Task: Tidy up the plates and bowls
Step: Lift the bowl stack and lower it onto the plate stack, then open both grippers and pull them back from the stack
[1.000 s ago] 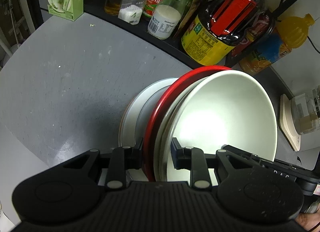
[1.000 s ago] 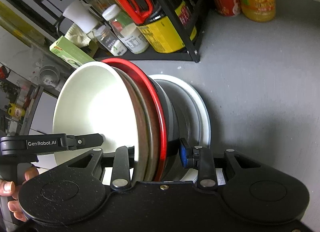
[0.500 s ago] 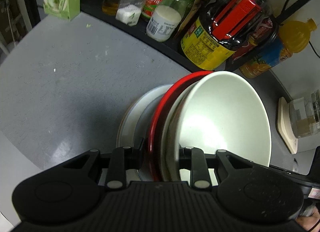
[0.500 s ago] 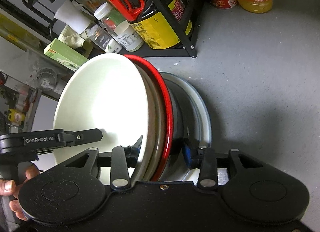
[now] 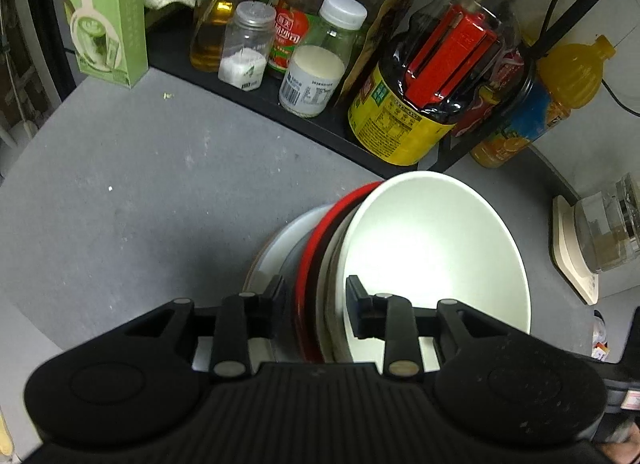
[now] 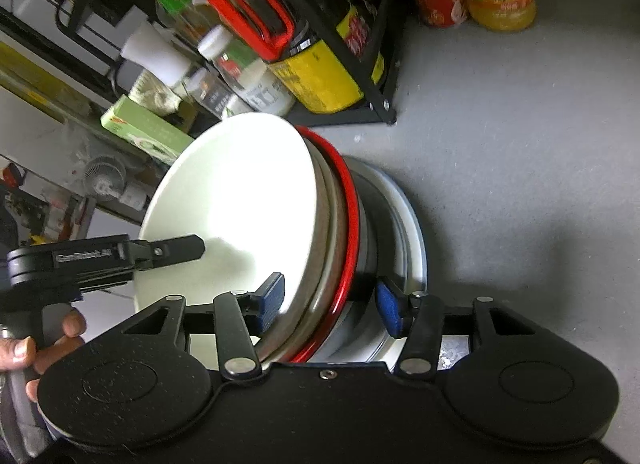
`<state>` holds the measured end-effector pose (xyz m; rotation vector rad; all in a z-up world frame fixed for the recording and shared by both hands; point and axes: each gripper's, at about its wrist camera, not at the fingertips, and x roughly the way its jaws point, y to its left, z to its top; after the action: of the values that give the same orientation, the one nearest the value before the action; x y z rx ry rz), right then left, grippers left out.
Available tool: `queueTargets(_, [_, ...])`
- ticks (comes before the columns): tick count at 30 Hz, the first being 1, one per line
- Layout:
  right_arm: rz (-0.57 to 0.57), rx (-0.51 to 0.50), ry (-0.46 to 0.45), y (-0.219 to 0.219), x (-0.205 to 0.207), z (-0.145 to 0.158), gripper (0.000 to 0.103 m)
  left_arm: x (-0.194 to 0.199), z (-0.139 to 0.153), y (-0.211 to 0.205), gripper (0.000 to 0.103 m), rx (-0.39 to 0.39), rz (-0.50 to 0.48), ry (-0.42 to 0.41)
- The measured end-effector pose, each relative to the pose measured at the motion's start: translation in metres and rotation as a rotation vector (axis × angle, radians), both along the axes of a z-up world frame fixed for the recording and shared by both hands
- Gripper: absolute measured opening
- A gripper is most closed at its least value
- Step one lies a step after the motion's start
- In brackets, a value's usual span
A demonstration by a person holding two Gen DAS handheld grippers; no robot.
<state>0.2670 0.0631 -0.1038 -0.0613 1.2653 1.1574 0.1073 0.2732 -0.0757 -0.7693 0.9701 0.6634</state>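
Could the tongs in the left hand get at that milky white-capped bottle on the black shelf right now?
Probably not yet. The left tongs straddle the rims of the stacked bowls, so they are busy. The white-capped bottle does stand at the shelf's front edge, with bare grey counter before it.

Both claws ease open around the stacked dishes

The right gripper point(image 6: 330, 304) now shows clear gaps between its blue pads point(image 6: 272, 298) and the stack, where it pinched a second ago. The left gripper point(image 5: 316, 300) also spreads wider, and the white bowl point(image 5: 436, 260) and red plate point(image 5: 320, 248) sit further ahead of it.
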Motion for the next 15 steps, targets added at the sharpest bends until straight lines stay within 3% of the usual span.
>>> queueTargets(4, [-0.034,0.05,-0.047,-0.011,-0.001,0.014,0.051,0.002,0.002,-0.002,0.032,0.019,-0.012,0.004])
queueTargets(8, [-0.091,0.089,-0.091,-0.031,-0.005,0.024,0.055,0.004,0.009,-0.01,0.043,0.053,-0.038,0.016])
queueTargets(15, [-0.23,0.121,-0.125,-0.079,-0.025,0.029,0.073,-0.006,0.027,-0.038,0.061,0.131,-0.077,0.021])
